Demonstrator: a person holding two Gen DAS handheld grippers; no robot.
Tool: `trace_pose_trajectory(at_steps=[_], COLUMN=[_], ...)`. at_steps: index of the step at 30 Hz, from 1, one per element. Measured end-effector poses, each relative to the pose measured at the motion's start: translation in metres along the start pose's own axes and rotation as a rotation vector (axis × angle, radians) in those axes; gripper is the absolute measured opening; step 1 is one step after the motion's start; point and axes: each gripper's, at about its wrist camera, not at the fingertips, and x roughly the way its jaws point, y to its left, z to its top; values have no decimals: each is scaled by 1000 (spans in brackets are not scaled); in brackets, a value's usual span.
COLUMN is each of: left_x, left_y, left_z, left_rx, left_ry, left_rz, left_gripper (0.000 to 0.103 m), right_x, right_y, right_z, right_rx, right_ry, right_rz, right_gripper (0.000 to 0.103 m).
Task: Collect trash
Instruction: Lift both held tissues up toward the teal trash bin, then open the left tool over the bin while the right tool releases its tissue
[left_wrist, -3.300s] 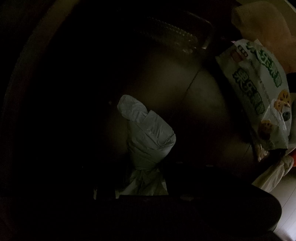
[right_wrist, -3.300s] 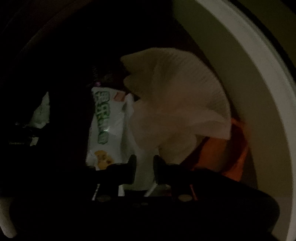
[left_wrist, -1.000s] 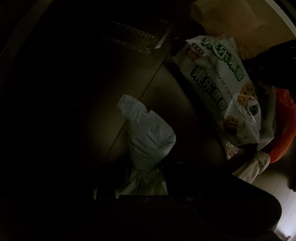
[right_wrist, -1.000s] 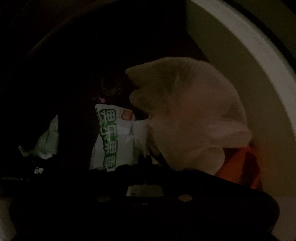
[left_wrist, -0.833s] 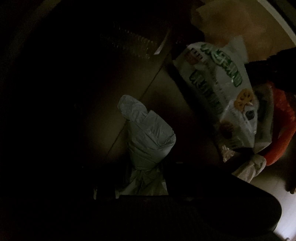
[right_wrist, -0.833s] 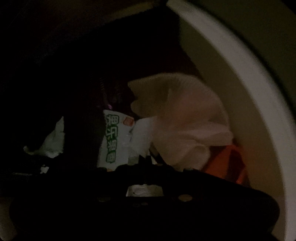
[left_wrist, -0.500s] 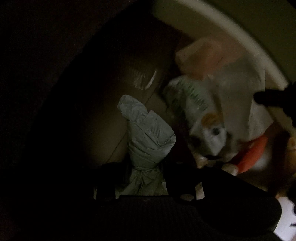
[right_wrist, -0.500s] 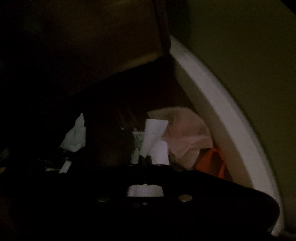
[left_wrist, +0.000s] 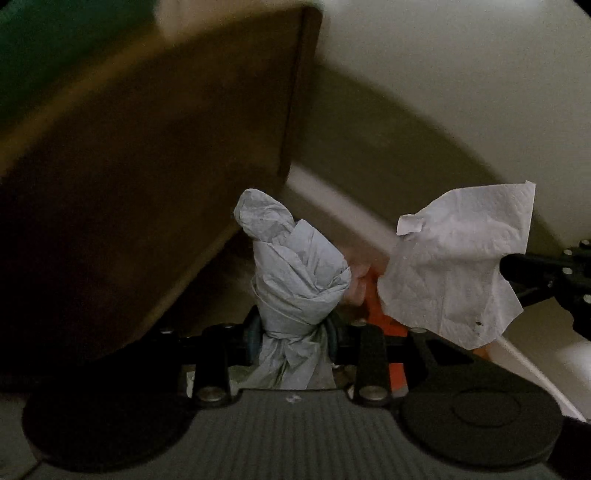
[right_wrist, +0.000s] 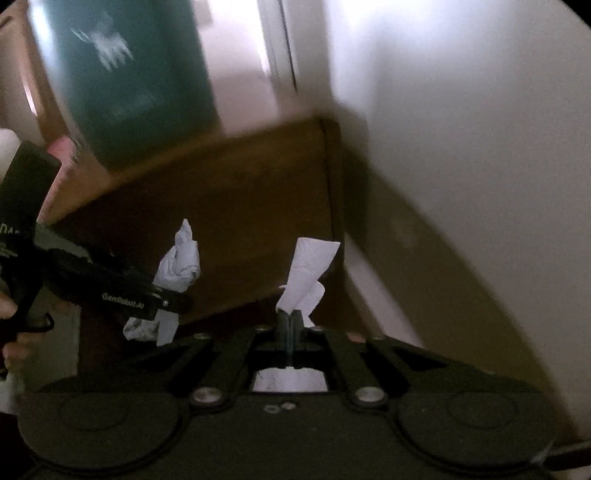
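Poking from the left gripper (left_wrist: 293, 332), grey crumpled paper (left_wrist: 295, 273) looks twisted.

Brown wooden cabinet (right_wrist: 236, 206) against pale wall (right_wrist: 461, 110); dim light.

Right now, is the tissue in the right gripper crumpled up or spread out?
Mostly spread out. In the left wrist view the white tissue hangs as a broad, wrinkled sheet, pinched at one edge by the shut right gripper.
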Motion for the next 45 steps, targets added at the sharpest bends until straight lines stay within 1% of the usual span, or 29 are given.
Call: trace_pose_trajectory(at_steps=[3,5,6,11,14,16,18,22,25,28,30,32,34,36,42,45], left_x=[-59,-100,-120,-220,-270,-299,-332,-381,-408,-425,-426,-422,-415,-398,-349,-328], left_y=[0,0,0,6,9,13,21,32,42,54,59,69,79,88,111,119], left_z=[3,5,6,17,29,39,50,74,92,112,124,139,151,163,191,206], left_rx=[0,15,27,41,47,34,17,6,-1,-16,-26,-45,-64,-87,-141,-163], left_ry=[-61,-117,-145,-291,-382,-432,-480,-567,-618,-648,-663,-660,-638,-614,-523,-483], left_rz=[-20,-35,-34,-31,-25,-14,-4,44,70,90,109,120,120,127,168,172], left_gripper=[33,33,33,33,33,33,33,33,33,33,33,33,33,33,33,33], right_x=[-44,-74,-81,-135,-154,-166,-175,-190,-191,-182,-179,-165,-167,-154,-96,-75], right_y=[26,45,53,92,114,133,146,172,186,198,201,200,200,200,201,202], right_z=[25,44,48,102,136,163,186,233,260,288,299,309,310,315,335,338], right_rx=[-66,-116,-134,-193,-224,-260,-267,-284,-292,-299,-298,-295,-290,-283,-264,-258], right_ry=[-69,-122,-141,-274,-349,-400,-436,-521,-565,-584,-583,-579,-567,-545,-449,-409], right_rz=[-14,-19,-24,-17,-12,-22,-20,-35,-47,-59,-60,-72,-75,-79,-76,-70], right_gripper=[0,0,0,0,0,0,0,0,0,0,0,0,0,0,0,0])
